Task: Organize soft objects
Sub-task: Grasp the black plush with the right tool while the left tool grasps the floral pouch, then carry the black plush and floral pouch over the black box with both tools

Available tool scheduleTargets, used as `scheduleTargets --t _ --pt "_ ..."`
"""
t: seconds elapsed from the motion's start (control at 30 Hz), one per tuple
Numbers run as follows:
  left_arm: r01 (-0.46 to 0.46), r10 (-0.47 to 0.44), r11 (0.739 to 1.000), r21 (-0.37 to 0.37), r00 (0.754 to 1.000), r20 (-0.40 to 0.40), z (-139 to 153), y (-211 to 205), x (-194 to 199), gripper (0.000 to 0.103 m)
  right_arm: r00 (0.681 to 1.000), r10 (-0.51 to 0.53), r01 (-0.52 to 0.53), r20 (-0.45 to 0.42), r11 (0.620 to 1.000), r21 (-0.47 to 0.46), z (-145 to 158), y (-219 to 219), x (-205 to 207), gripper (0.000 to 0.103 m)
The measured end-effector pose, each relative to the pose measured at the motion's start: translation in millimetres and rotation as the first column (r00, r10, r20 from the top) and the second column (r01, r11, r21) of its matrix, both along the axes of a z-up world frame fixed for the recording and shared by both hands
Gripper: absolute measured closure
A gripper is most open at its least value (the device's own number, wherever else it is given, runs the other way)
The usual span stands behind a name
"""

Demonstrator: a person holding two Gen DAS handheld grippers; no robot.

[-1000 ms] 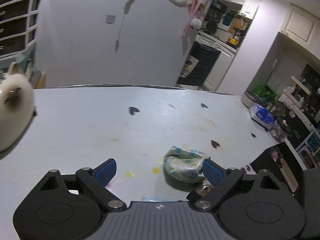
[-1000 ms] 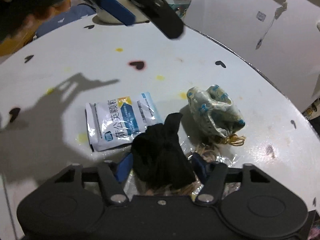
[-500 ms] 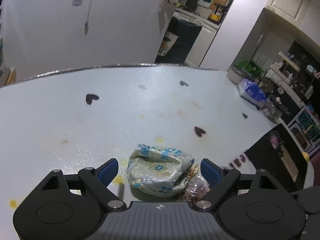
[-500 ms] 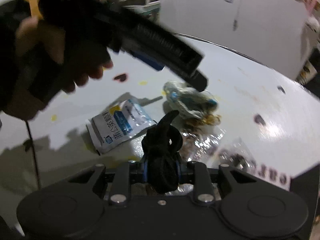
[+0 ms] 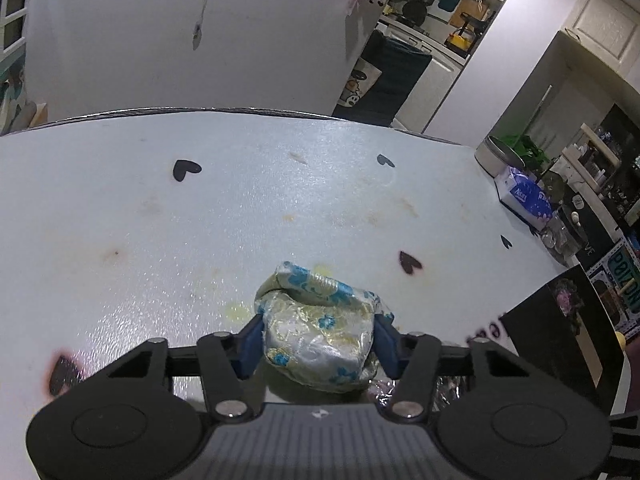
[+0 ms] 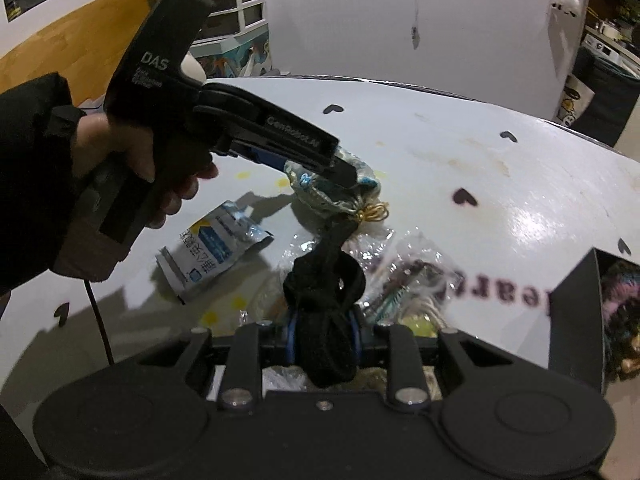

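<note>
A floral brocade pouch (image 5: 320, 332) with blue flowers lies on the white round table (image 5: 280, 208). My left gripper (image 5: 318, 340) is shut on the pouch, a blue pad pressed on each side. In the right wrist view the left gripper (image 6: 340, 168) covers the pouch (image 6: 332, 196), whose gold drawstring (image 6: 374, 212) sticks out. My right gripper (image 6: 324, 336) is shut on a black cloth bundle (image 6: 326, 300) and holds it above the table.
A silver and blue sachet (image 6: 212, 248) lies on the table at the left. Crinkled clear plastic bags (image 6: 400, 276) lie in front of my right gripper. A black box (image 6: 592, 300) stands at the table's right edge. Black heart stickers (image 5: 186, 169) dot the table.
My left gripper has moved onto the pouch and closed on it. My right gripper has closed on the black cloth and lifted it.
</note>
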State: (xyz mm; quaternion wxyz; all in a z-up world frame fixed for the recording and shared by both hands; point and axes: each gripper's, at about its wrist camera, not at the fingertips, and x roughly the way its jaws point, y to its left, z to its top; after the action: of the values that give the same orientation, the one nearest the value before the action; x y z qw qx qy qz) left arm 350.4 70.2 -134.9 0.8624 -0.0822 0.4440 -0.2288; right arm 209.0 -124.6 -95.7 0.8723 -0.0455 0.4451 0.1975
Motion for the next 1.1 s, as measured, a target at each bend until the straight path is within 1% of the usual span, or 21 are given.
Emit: scheduleTargets --t 0.07,0.27,0.37,0.47,0.6,0.63,0.87,1.0,1.1 --pt "-0.014 0.014 1.000 -0.006 1.000 -0.001 3 2 -7 0.053 1.000 -0.007 0.007 0.003 1.000 0.005 3 -2 -4 0.077" --pt "-0.073 0.073 0.997 -0.041 0.997 0.011 18 16 -43 0.054 0.999 -0.023 0.022 0.025 0.999 0.026 9 -12 -7 0.077" --pt "-0.111 0.112 0.992 -0.061 0.994 0.014 25 22 -61 0.054 0.999 -0.027 0.027 0.040 1.000 0.008 15 -15 -11 0.077" --pt "-0.146 0.148 0.986 -0.085 0.989 0.017 35 26 -78 0.054 0.996 -0.042 0.042 0.074 0.999 0.001 20 -21 -18 0.077" --pt "-0.177 0.182 0.979 -0.106 0.983 0.039 51 22 -102 0.054 0.994 -0.053 0.049 0.094 0.998 0.045 30 -33 -24 0.077" --pt "-0.182 0.188 0.977 -0.112 0.981 0.047 56 20 -108 0.054 0.994 -0.049 0.043 0.097 0.997 0.064 34 -36 -26 0.077" --pt "-0.233 0.248 0.963 -0.138 0.962 0.110 87 -13 -143 0.054 0.987 -0.020 0.003 0.158 0.995 0.104 54 -63 -42 0.077" --pt "-0.262 0.280 0.955 -0.143 0.952 0.125 100 -43 -158 0.054 0.982 -0.007 -0.018 0.187 0.991 0.132 66 -92 -47 0.077" --pt "-0.271 0.291 0.951 -0.152 0.947 0.133 107 -69 -166 0.054 0.982 -0.007 -0.021 0.190 0.989 0.144 71 -121 -46 0.077"
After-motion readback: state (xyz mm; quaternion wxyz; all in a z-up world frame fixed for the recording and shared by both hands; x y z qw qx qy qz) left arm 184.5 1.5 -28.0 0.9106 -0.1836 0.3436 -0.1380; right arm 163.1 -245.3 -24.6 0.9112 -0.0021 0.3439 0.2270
